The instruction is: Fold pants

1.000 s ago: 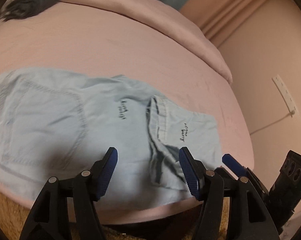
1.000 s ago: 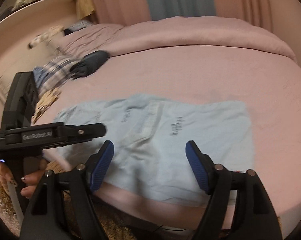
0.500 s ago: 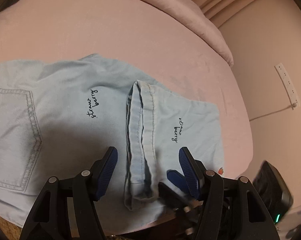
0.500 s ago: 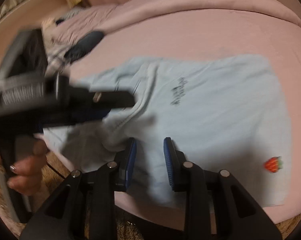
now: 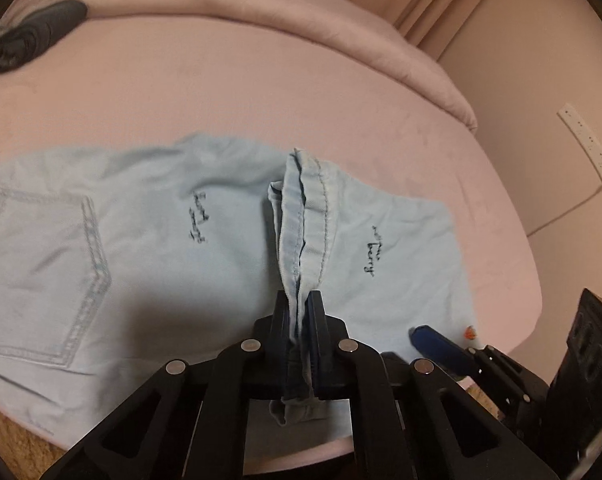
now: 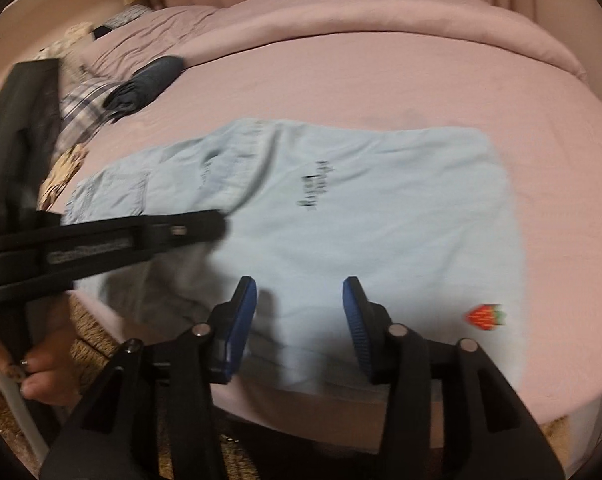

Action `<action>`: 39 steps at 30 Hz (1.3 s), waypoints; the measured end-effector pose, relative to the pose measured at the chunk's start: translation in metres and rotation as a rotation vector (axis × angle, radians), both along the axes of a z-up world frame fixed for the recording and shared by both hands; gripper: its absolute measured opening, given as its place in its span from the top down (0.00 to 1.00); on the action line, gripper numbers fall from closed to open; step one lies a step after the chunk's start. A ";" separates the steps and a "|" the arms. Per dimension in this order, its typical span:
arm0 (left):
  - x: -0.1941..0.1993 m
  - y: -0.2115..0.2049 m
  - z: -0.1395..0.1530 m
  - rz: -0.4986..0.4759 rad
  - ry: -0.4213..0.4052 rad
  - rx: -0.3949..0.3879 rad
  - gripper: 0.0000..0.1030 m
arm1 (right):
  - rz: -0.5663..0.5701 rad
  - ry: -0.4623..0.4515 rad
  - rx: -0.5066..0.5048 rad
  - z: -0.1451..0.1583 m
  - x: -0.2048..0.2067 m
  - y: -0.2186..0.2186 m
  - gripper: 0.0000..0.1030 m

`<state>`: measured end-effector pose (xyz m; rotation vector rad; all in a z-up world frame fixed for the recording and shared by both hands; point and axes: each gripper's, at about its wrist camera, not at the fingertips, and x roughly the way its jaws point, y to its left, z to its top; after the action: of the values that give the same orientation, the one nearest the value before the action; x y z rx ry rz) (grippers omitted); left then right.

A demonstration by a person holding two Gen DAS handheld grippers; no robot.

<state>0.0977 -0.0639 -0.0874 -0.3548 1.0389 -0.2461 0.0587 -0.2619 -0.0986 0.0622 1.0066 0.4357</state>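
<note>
Light blue denim pants (image 5: 149,240) lie spread on the pink bed (image 5: 221,88), with a back pocket at the left and small black lettering on each half. My left gripper (image 5: 300,312) is shut on the raised hem fold (image 5: 305,216) in the middle of the pants. In the right wrist view the pants (image 6: 361,220) show a red strawberry patch (image 6: 485,316). My right gripper (image 6: 299,312) hovers over the near edge of the pants, its jaws apart and opening, with cloth below but nothing pinched. The left gripper's black body (image 6: 101,240) crosses that view from the left.
A dark folded garment (image 6: 149,84) and a plaid cloth (image 6: 81,108) lie at the bed's far left. The rolled duvet (image 6: 381,12) runs along the back. A person's hand (image 6: 45,372) holds the left tool. A wall with a power strip (image 5: 589,144) stands at the right.
My left gripper has closed on the hem fold, which was lying between its open fingers before. My right gripper narrowed, then widened again and sank toward the pants' near edge.
</note>
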 end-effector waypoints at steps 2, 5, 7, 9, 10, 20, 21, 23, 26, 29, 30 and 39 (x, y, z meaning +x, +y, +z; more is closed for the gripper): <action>-0.003 0.002 0.010 0.016 -0.027 0.008 0.93 | -0.028 -0.007 0.006 0.005 0.001 -0.010 0.52; -0.008 0.015 0.019 0.059 -0.047 0.030 0.93 | -0.072 -0.030 -0.005 0.011 0.000 -0.022 0.48; -0.010 0.021 0.016 0.078 -0.039 0.075 0.93 | -0.099 -0.038 -0.012 0.012 0.001 -0.030 0.45; -0.005 0.021 0.002 0.081 0.012 0.100 0.93 | -0.112 -0.021 -0.012 0.007 0.005 -0.035 0.42; -0.003 0.020 -0.007 0.076 0.044 0.102 0.93 | -0.114 -0.012 -0.016 0.005 0.005 -0.037 0.42; -0.007 0.024 -0.026 0.077 0.067 0.099 0.90 | -0.084 -0.015 -0.131 -0.012 0.007 -0.030 0.38; -0.008 0.029 -0.026 0.083 0.066 0.097 0.90 | -0.082 -0.017 -0.130 -0.012 0.006 -0.031 0.38; -0.014 0.026 -0.025 0.091 0.059 0.095 0.88 | -0.080 -0.020 -0.126 -0.012 0.005 -0.034 0.38; -0.020 0.031 -0.027 0.107 0.052 0.080 0.85 | -0.067 -0.032 -0.144 -0.014 0.002 -0.031 0.38; -0.027 0.034 -0.024 0.113 0.042 0.069 0.80 | -0.061 -0.026 -0.156 -0.012 0.001 -0.029 0.38; -0.028 0.034 -0.021 0.107 0.035 0.074 0.79 | -0.070 -0.016 -0.155 -0.008 0.002 -0.031 0.38; -0.054 0.054 0.007 0.101 -0.068 0.054 0.58 | -0.150 -0.012 -0.173 0.002 0.018 -0.028 0.31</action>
<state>0.0434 -0.0096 -0.0803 -0.3467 0.9560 -0.1385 0.0772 -0.2899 -0.0968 -0.0208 1.0163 0.2111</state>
